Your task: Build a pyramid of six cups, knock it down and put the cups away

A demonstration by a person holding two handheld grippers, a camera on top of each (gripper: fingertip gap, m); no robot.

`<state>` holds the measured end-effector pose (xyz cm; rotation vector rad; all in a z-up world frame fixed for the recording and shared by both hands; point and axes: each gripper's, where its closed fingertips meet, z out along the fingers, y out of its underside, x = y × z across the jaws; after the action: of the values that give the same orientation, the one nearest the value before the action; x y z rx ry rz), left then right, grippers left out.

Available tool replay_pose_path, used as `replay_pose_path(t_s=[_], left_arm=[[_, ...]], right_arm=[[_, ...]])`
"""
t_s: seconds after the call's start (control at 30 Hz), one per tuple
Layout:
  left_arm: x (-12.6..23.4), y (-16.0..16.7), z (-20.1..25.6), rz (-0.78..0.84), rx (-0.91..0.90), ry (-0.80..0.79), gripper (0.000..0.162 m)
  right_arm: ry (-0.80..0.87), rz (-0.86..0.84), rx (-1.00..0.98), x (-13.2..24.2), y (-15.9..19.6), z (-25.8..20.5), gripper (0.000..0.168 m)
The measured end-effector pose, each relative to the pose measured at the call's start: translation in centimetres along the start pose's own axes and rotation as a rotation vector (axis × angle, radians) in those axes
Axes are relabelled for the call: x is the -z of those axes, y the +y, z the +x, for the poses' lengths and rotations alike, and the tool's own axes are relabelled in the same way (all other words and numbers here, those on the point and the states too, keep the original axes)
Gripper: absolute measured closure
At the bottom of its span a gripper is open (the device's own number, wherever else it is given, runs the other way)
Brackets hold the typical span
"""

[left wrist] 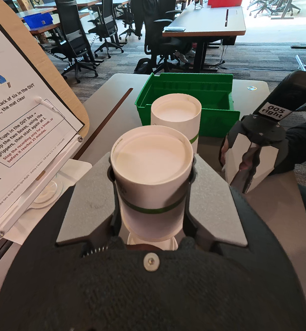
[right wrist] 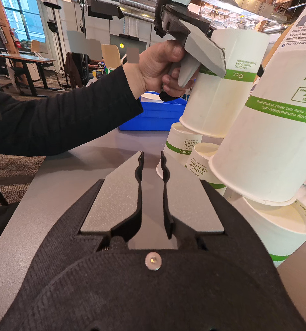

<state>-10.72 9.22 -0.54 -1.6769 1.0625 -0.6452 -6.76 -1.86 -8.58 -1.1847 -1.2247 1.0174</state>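
My left gripper (left wrist: pixel 152 161) is shut on an upside-down white paper cup with a green band (left wrist: pixel 152 193). It holds the cup tilted at second-row height, with the rim on or just above the base cups (right wrist: pixel 182 148). The held cup (right wrist: pixel 220 93) also shows in the right wrist view. Beside it a second upside-down cup (left wrist: pixel 175 114) (right wrist: pixel 273 134) rests on the base row. Three base cups stand mouth down; the nearest (right wrist: pixel 282 232) is at the right. My right gripper (right wrist: pixel 152 155) is slightly open and empty, low over the grey table to the right of the cups.
A green bin (left wrist: pixel 218 123) stands behind the cups. A blue bin (right wrist: pixel 154 114) stands on the other side, behind the person's sleeve (right wrist: pixel 59 116). An instruction sheet on a stand (left wrist: pixel 23 116) is at the left. Office chairs and desks lie beyond the table (right wrist: pixel 59 179).
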Motion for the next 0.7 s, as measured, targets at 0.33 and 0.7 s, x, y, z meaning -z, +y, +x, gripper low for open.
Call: replay_pose_path(t_s=[0.33,0.7], left_arm=[[-0.5,0.8,-0.5,-0.02,0.007,-0.002,0.078],[-1.0,1.5,-0.3,-0.053,0.007,0.009,0.078]], right_arm=[[-0.006,-0.004,0.0,0.0,0.1,-0.1,0.153],[-0.005,-0.008,-0.001,-0.1,0.1,-0.1,0.153]])
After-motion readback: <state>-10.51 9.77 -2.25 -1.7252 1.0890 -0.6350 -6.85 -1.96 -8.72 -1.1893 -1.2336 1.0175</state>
